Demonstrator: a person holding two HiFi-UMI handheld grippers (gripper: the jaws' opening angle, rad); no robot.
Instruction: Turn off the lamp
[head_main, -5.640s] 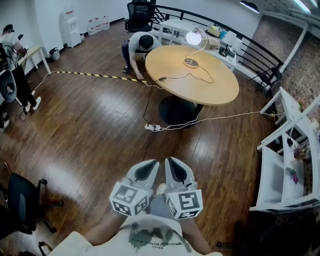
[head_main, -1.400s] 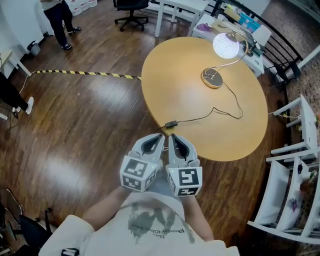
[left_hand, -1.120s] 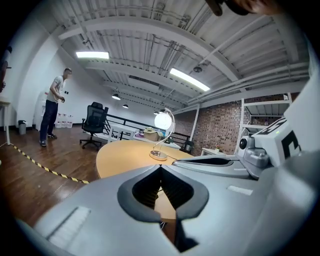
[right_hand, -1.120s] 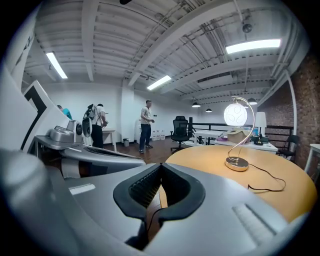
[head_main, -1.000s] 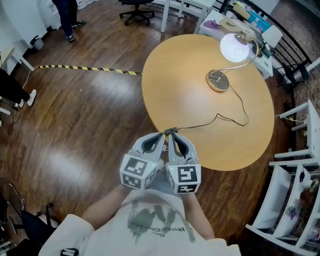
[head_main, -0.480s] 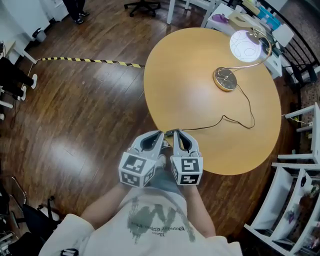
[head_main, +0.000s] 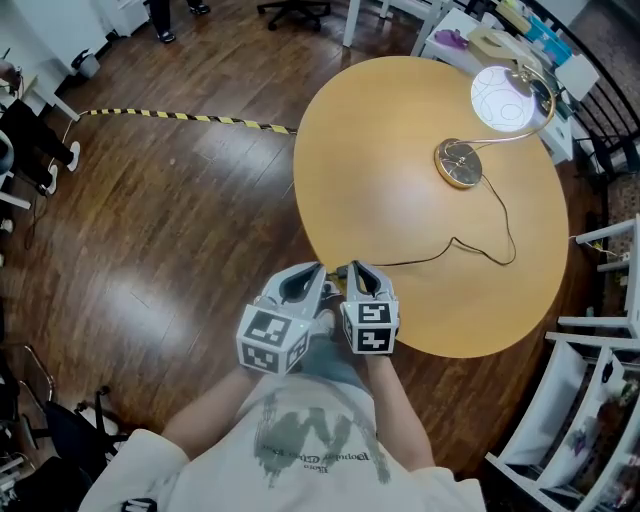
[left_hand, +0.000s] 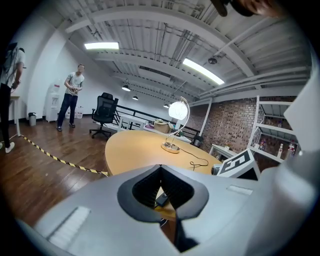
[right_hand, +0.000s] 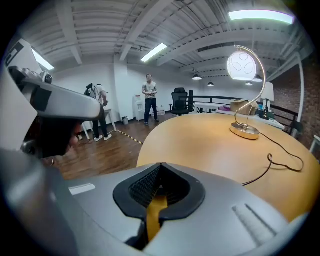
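The lamp is lit: its round glowing head (head_main: 503, 97) arches over a brass base (head_main: 459, 163) at the far right of the round wooden table (head_main: 390, 130). Its black cord (head_main: 484, 243) runs back to the near edge. Both grippers are held side by side at that edge, the left gripper (head_main: 318, 272) and the right gripper (head_main: 351, 270), both shut and empty. In the left gripper view a small black inline switch (left_hand: 161, 199) shows just beyond the jaws, with the lamp (left_hand: 176, 111) far off. The right gripper view shows the lamp head (right_hand: 242, 65) and base (right_hand: 244, 131).
White shelving (head_main: 600, 350) stands right of the table, and a white desk (head_main: 470, 30) with clutter lies behind it. Yellow-black tape (head_main: 180, 118) crosses the wooden floor at left. An office chair (head_main: 40, 440) sits at lower left. People stand far off (right_hand: 149, 97).
The person has walked up to the table; the grippers, still shut together, now reach its near edge over the cord's switch. The lamp stays lit.
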